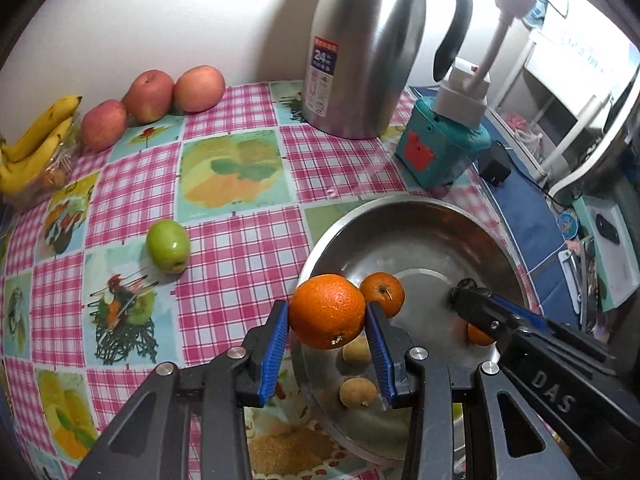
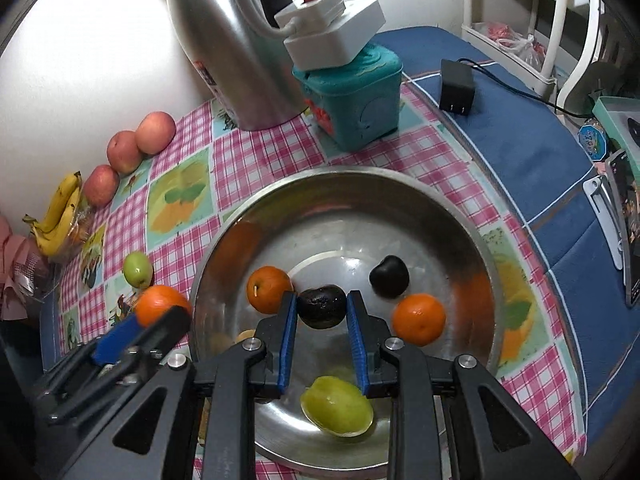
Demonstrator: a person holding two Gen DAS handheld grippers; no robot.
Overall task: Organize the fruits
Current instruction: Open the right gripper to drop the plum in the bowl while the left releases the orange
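While the left gripper (image 1: pixel 327 320) is clamping one orange (image 1: pixel 327 311) at the bowl (image 2: pixel 460 224) rim | right gripper (image 2: pixel 322 312) is pinching one dark fruit (image 2: pixel 321 306) over bowl | beyond: two oranges (image 2: pixel 269 289), one dark fruit; beneath: one green fruit (image 2: pixel 337 405).

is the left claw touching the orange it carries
Touching: in the left wrist view both blue pads of the left claw press the orange's sides.

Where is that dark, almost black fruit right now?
In the right wrist view, one dark fruit is clamped in the right tool above the metal bowl, beside an orange; another lies in the bowl.
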